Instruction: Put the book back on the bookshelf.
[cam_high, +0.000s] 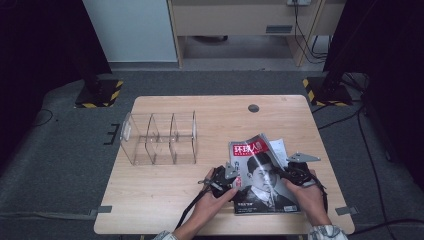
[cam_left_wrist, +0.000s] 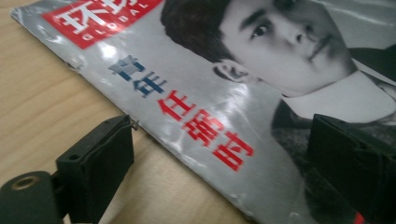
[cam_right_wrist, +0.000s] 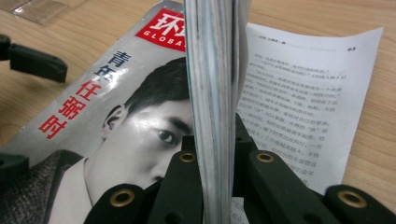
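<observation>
here a magazine is seen lying near the table's front right corner, its long axis running from the front edge toward the far edge and leaning slightly right. its cover faces up, and a sheaf of its pages is lifted on edge along the right side, with a printed page laid open beyond it.

the right gripper is placed at the magazine's right edge. in the right gripper view the jaws are seen pressed together on the raised sheaf, so those pages are clamped. the left gripper is set at the magazine's left edge. in the left gripper view its jaws stand wide apart: one black pad rests on the wood just beside the spine edge, the other is seen over the cover, and nothing is pinched between them.

the relation that matters is judged to be this: the spine runs across the gap of the open left jaws, while the lifted pages rise straight up out of the closed right jaws. both hands are equally near the magazine, one on each long side.

further out, a clear divided organiser stands toward the table's left side, well apart from the magazine.
</observation>
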